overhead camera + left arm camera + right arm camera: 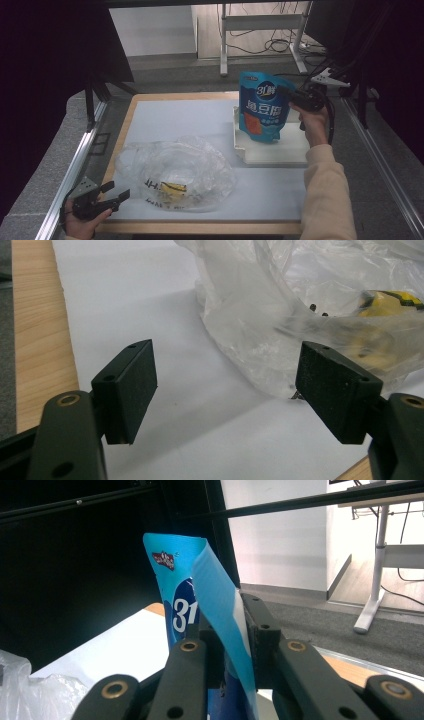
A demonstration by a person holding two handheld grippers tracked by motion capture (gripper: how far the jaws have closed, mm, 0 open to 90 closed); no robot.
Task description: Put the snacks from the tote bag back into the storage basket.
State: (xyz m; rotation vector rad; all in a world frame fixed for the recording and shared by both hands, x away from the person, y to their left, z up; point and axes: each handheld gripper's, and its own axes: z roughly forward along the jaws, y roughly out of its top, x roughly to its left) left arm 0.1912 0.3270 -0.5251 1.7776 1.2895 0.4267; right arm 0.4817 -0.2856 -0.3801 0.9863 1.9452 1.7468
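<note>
A blue snack pouch (262, 107) with white lettering stands upright in a white tray (272, 152) at the table's right. My right gripper (284, 93) is shut on its upper right edge; in the right gripper view the pouch (172, 575) rises between the two black pads, its film folded over between them. A crumpled clear plastic bag (175, 167) lies at the front left, and a yellow packet (173, 188) shows through it. My left gripper (119, 193) rests at the front left corner, open, just left of the bag (270, 305), with nothing between its pads (132, 385).
A white mat (175, 117) covers the wooden tabletop (120, 135). Metal rails run along both sides of the table. Behind it, desk legs and cables stand on the floor. The person's sleeve (327, 195) reaches in from the bottom right.
</note>
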